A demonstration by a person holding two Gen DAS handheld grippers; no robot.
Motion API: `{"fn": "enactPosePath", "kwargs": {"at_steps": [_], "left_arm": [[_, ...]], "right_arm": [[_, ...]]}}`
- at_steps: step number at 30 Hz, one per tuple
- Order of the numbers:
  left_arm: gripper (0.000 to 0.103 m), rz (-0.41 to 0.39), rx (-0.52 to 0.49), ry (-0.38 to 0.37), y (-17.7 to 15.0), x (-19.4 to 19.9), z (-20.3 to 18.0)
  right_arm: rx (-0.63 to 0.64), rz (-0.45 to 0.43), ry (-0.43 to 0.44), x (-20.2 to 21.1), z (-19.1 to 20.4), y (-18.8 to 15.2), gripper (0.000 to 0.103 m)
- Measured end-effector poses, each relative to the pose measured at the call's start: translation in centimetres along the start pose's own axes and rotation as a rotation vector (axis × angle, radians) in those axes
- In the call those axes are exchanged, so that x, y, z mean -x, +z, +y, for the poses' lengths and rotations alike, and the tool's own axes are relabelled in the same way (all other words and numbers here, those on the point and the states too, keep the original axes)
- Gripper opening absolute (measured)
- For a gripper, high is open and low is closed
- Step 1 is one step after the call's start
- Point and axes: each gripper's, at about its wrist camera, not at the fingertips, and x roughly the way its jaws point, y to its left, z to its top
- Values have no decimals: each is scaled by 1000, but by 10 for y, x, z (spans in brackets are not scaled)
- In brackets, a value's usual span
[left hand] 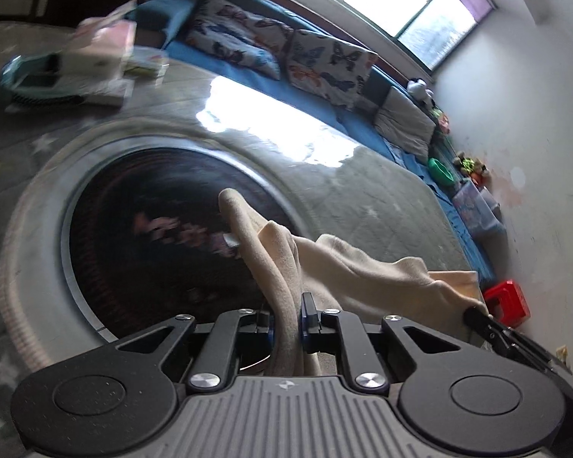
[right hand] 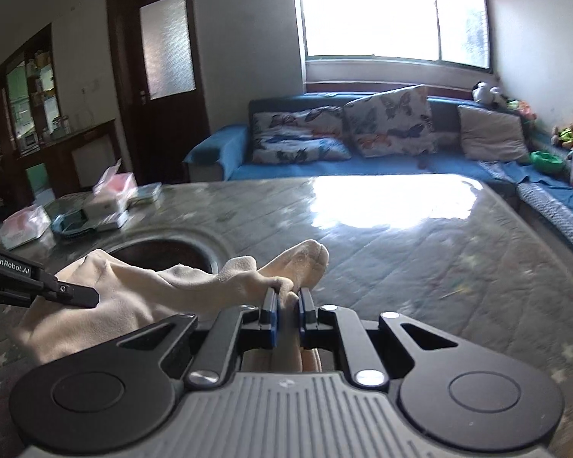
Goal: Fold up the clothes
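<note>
Beige garment hangs above the bench in the left wrist view, where the left gripper has its jaws clenched on a bunched fold. In the right wrist view, the right gripper grasps another edge of it.

- The marking "GenRobot.AI" is printed in white on the black body of the left gripper, as seen in the right wrist view.
- No other legible text, number or sign is found.
</note>
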Motion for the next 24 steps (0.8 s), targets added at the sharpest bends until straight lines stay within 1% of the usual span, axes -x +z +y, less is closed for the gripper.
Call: {"fn": "enactPosePath", "kwargs": {"at_steps": [7, 11, 17, 24], "left_arm": [[13, 22, -49, -23, 7, -33, -39], [13, 35, -70, -38, 8, -49, -55], [13, 67, -92, -45, 6, -71, -73], [13, 87, -124, -49, 3, -85, -85]], "right_arm": [[-11, -23, -90, 5, -34, 10, 9], [-22, -18, -133, 2, -49, 10, 9], [-41, -5, -192, -4, -72, 9, 9], [-55, 15, -236, -11, -90, 2, 9]]}}
